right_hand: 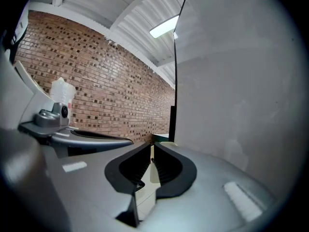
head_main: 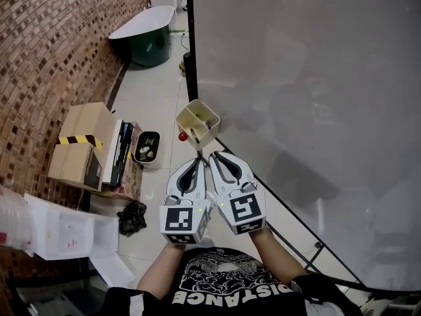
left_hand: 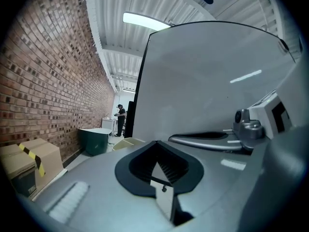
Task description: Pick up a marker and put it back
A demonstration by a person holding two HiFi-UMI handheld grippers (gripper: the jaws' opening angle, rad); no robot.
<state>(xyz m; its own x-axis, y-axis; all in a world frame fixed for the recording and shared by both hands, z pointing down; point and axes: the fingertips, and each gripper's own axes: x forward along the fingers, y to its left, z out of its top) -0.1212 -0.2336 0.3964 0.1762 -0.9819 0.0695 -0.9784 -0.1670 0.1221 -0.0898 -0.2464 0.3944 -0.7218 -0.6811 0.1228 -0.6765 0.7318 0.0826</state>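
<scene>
**Both grippers clenched and empty below the marker holder**

Head view, lower centre: the left gripper and right gripper lie side by side, cubes toward the person and tips pointing up the frame. In the left gripper view the jaws meet at their tips and nothing lies in the opening behind them. In the right gripper view the jaws are likewise pressed together, leaving only a thin slit, and they grasp nothing.

Just above the two tips, and apart from them, a cream square holder sits at the left edge of the whiteboard. The holder is divided into compartments. A dark marker leans in its lower compartment, untouched by either gripper. A small purple item shows in another compartment; what it is cannot be told. A red ball sits just beside the holder's lower left wall.

The whiteboard fills the right half of the frame. At centre left, a black bin stands on the tiled floor beside cardboard boxes, one of them banded with yellow-and-black tape. A brick wall fills the upper left, and a dark green tub stands near the top of the frame.
</scene>
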